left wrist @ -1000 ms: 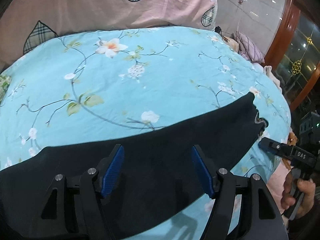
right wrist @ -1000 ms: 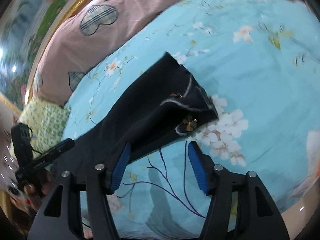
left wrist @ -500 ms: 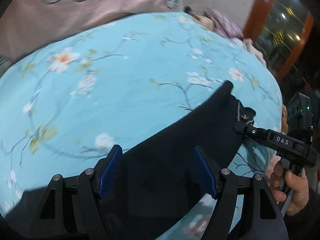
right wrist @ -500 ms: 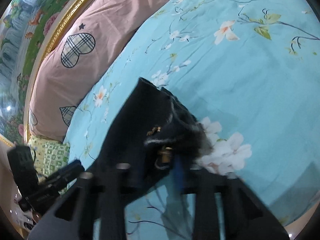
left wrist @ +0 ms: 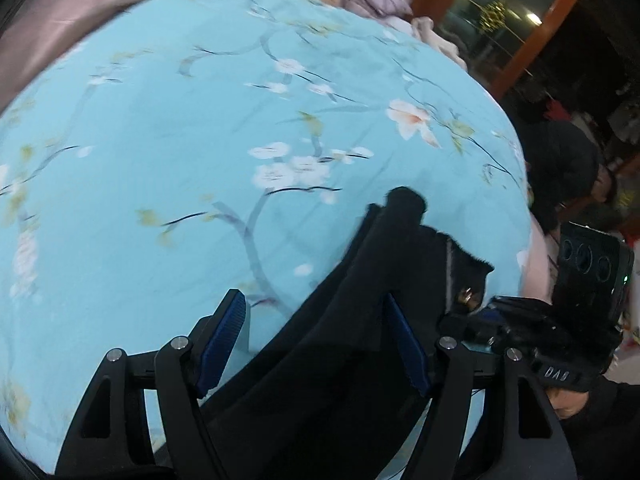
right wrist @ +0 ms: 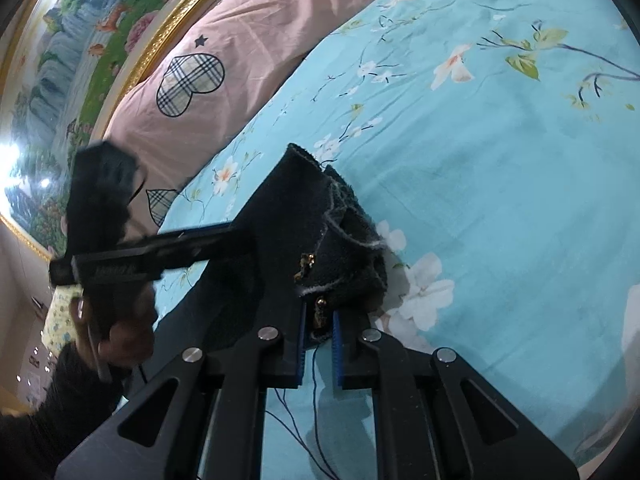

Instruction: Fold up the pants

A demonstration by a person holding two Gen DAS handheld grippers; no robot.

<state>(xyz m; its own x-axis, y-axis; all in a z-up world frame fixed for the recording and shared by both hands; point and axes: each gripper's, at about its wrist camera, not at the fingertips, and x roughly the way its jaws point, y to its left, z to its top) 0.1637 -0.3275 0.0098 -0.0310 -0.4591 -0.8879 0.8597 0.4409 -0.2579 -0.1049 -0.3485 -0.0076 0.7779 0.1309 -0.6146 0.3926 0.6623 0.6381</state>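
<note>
Black pants (left wrist: pixel 360 320) lie on the blue floral bedspread (left wrist: pixel 200 140) near its front edge, the waistband end bunched up. My left gripper (left wrist: pixel 316 344) is open, with the cloth lying between its blue pads and not pinched. In the right wrist view my right gripper (right wrist: pixel 319 344) is shut on the waistband edge of the pants (right wrist: pixel 320 232), by the small brass button. The left gripper (right wrist: pixel 168 252) shows in that view, reaching over the pants from the left. The right gripper's body (left wrist: pixel 560 340) shows at the right of the left wrist view.
Pink pillows with plaid hearts (right wrist: pixel 224 68) lie against a gold-framed headboard (right wrist: pixel 168 28) at the far side. A pile of clothes (left wrist: pixel 372 0) lies at the far end of the bed. A wooden door frame (left wrist: pixel 520 48) stands beyond the bed's right edge.
My right gripper moved forward and closed on the pants' waistband. My left gripper swept right along the pants toward the waistband and stayed open. The waistband end is now bunched.
</note>
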